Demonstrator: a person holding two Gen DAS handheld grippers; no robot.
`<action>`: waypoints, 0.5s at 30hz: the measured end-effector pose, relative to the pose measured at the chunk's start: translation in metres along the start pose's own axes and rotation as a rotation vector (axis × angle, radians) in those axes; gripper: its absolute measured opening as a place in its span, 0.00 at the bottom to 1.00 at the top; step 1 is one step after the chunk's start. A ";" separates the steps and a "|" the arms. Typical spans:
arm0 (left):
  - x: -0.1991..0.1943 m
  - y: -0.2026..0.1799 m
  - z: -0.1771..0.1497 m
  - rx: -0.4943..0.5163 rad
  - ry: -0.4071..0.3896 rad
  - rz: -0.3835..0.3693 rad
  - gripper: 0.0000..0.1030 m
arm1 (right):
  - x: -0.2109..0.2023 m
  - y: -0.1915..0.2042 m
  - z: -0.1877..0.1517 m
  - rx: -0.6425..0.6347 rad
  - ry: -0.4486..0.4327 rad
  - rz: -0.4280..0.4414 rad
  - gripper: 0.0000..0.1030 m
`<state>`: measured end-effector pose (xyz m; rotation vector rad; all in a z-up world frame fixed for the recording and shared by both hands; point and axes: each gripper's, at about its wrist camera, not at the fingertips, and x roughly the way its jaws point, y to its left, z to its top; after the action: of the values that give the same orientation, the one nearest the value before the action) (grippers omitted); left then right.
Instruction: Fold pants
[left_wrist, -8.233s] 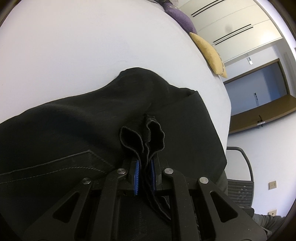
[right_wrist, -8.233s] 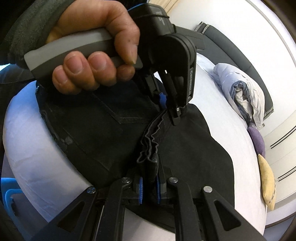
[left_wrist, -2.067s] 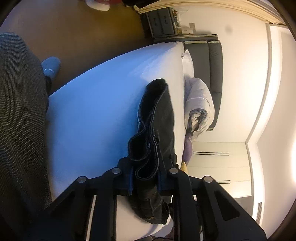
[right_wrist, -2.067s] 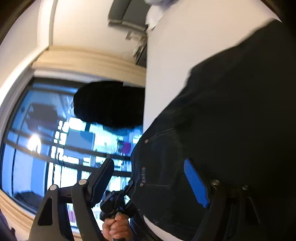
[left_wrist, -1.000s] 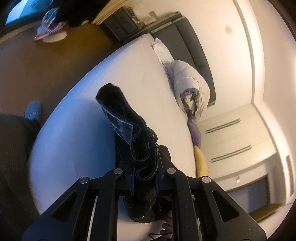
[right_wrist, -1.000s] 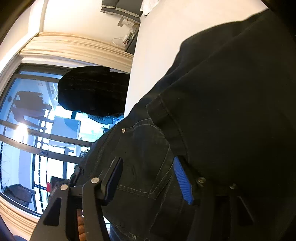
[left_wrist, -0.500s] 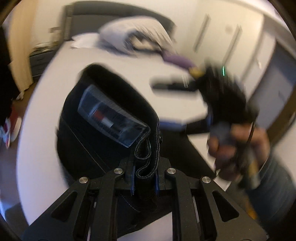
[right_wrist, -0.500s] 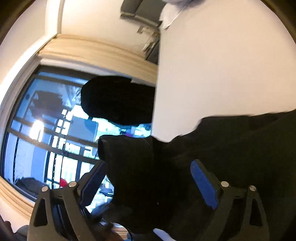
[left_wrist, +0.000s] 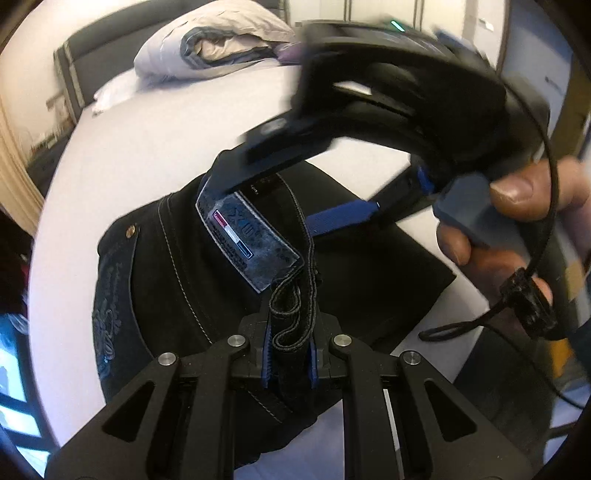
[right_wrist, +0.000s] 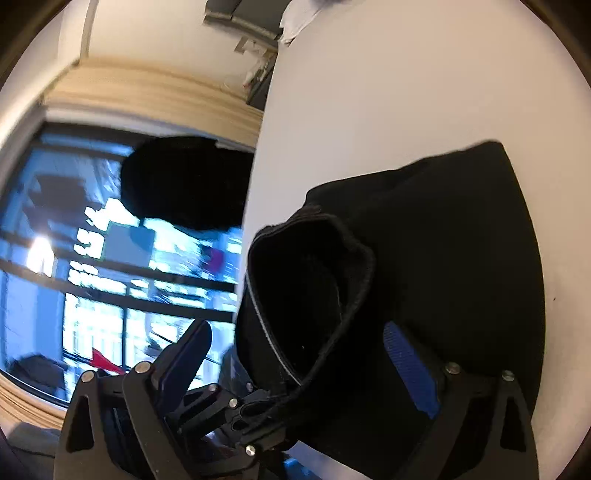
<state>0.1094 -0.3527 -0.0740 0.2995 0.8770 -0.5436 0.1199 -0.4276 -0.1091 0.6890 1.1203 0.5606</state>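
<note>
While lying bunched on the bed, the pants are being gripped.
Left gripper is pinching the waistband — right gripper is gaping wide.

The left wrist view sits just behind its own black two-finger gripper, close above the folded black denim pants, facing along the white bed toward the grey headboard. The right wrist view looks across the same pants and bed — sideways, toward the window.
</note>
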 end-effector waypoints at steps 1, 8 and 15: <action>0.000 -0.004 -0.001 0.009 0.002 0.006 0.12 | 0.003 0.007 0.000 -0.027 0.016 -0.029 0.89; 0.007 -0.013 0.010 0.032 0.014 0.021 0.12 | 0.005 0.009 -0.007 -0.106 0.036 -0.193 0.32; 0.007 -0.025 0.016 0.058 0.000 0.005 0.12 | -0.015 0.003 -0.006 -0.122 -0.019 -0.159 0.14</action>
<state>0.1088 -0.3831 -0.0710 0.3547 0.8614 -0.5653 0.1092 -0.4355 -0.0994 0.4938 1.1028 0.4818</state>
